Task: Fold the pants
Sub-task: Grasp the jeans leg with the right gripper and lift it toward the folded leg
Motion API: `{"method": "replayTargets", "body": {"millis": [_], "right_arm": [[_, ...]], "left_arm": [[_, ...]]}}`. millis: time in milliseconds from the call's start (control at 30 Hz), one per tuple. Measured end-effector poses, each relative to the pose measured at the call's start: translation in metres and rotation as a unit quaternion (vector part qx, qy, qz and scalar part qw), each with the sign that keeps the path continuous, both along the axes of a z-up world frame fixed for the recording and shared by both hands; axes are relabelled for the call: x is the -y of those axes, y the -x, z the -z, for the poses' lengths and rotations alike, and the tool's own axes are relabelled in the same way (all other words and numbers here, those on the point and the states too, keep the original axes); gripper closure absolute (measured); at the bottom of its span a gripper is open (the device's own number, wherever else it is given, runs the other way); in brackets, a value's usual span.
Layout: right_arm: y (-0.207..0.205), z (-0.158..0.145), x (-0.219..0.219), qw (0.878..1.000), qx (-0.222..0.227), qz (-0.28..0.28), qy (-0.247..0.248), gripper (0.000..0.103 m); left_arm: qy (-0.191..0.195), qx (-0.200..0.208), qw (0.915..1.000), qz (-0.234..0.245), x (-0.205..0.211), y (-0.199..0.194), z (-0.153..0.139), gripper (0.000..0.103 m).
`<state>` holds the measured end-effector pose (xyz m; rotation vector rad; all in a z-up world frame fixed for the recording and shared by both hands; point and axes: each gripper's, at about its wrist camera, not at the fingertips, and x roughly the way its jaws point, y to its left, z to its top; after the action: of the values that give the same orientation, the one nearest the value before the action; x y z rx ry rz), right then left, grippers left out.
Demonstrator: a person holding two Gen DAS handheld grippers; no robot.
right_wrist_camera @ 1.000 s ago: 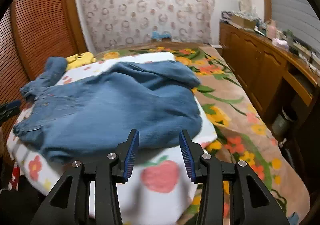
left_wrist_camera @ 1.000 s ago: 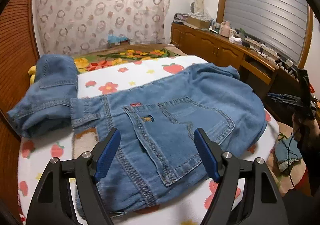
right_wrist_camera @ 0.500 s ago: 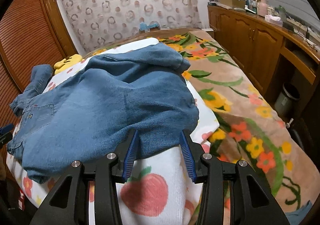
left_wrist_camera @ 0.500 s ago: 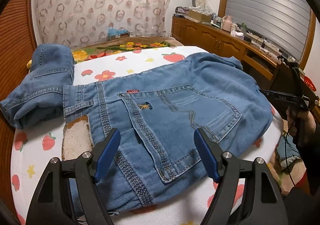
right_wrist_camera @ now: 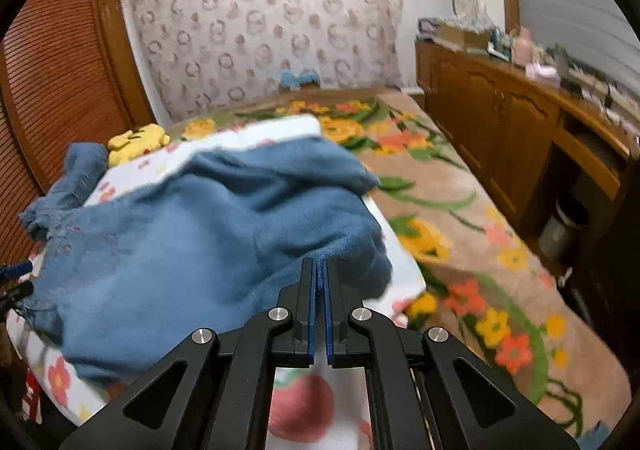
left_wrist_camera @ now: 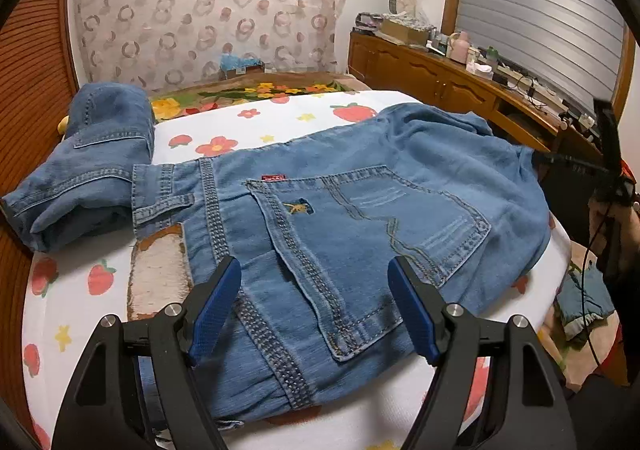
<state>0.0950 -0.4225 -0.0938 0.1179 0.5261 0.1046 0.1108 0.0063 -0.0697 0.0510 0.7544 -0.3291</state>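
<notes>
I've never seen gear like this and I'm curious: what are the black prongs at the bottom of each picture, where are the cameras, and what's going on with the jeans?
There is no robot here. A person holds one set of tongs in each hand, and a wide-angle camera on each looks forward along its fingers.

The left camera shows the left tongs open above the blue jeans, which are spread on a strawberry-print cover. They hold nothing.

The right camera looks from the other end. There the right tongs are shut on the jeans' edge. That picture is blurred. Wooden cabinets line the wall.
</notes>
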Motion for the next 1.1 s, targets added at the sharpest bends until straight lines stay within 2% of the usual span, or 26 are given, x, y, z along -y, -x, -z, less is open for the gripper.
{"method": "replayTargets", "body": {"millis": [200, 400, 700, 833, 933, 1000, 1100], "right_arm": [[0.005, -0.038, -0.032, 0.998, 0.045, -0.047, 0.008, 0.1], [0.013, -0.066, -0.088, 0.989, 0.075, -0.122, 0.018, 0.1], [0.032, -0.083, -0.167, 0.964, 0.082, -0.252, 0.027, 0.1], [0.012, -0.079, -0.163, 0.961, 0.06, -0.267, 0.022, 0.1], [-0.002, -0.08, -0.156, 0.965, 0.047, -0.256, 0.027, 0.09], [-0.005, -0.082, -0.147, 0.967, 0.042, -0.248, 0.029, 0.073], [-0.005, -0.089, -0.141, 0.972, 0.044, -0.23, 0.032, 0.061]], "left_arm": [[0.0, 0.011, 0.9998, -0.019, -0.015, 0.006, -0.011, 0.026], [0.002, 0.029, 0.999, -0.035, -0.033, 0.014, -0.026, 0.026], [0.01, 0.04, 0.9974, -0.058, -0.058, 0.021, -0.034, 0.026], [0.01, 0.037, 0.9975, -0.06, -0.061, 0.019, -0.03, 0.026], [0.009, 0.035, 0.9977, -0.058, -0.059, 0.018, -0.028, 0.026], [0.01, 0.033, 0.9978, -0.056, -0.057, 0.017, -0.026, 0.026], [0.008, 0.031, 0.9982, -0.05, -0.051, 0.013, -0.024, 0.026]]}}
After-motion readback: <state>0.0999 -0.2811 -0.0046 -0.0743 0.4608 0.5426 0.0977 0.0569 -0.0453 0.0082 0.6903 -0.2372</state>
